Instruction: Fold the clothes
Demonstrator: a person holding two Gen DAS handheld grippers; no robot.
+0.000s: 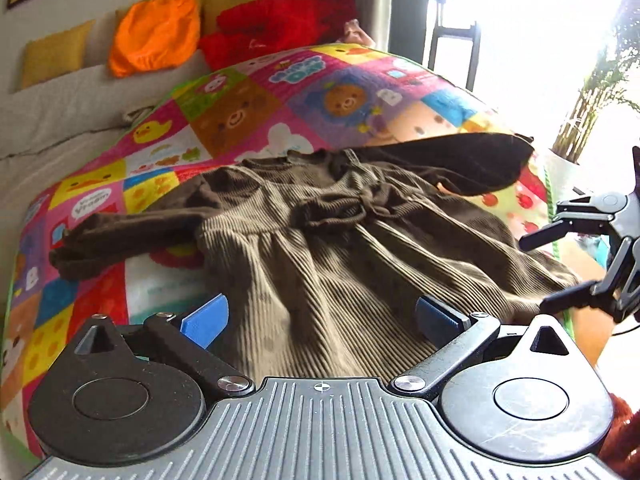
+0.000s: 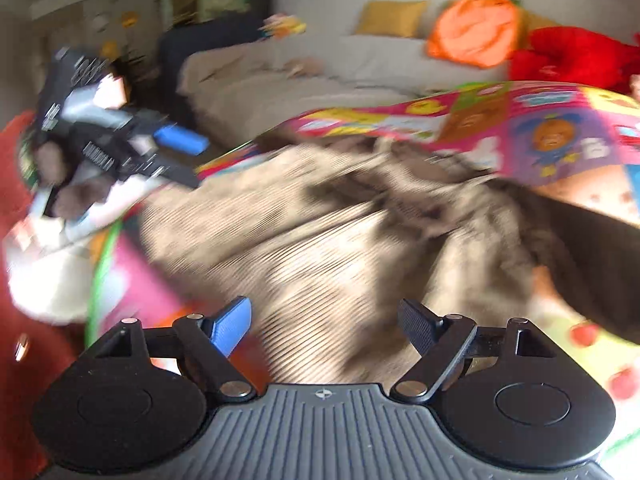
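A brown corduroy dress [image 1: 340, 240] lies spread flat on a colourful play mat [image 1: 240, 120]. One sleeve [image 1: 120, 236] reaches out to the left, and the other, darker sleeve [image 1: 460, 164] lies at the upper right. My left gripper [image 1: 320, 318] hovers open over the skirt hem, its blue fingers [image 1: 204, 320] wide apart with nothing between them. My right gripper [image 1: 534, 274] is open at the dress's right edge. The right wrist view is motion-blurred: the dress [image 2: 340, 220] fills the middle, my right gripper [image 2: 324, 326] is open above it, and the left gripper [image 2: 188, 158] is open at the left.
A beige sofa [image 1: 52, 128] runs behind the mat, with yellow cushions [image 1: 56, 56], an orange pumpkin cushion [image 1: 156, 32] and a red plush [image 1: 276, 24]. A potted plant [image 1: 592, 112] stands by the bright window at the right. A red rug [image 2: 24, 360] lies beside the mat.
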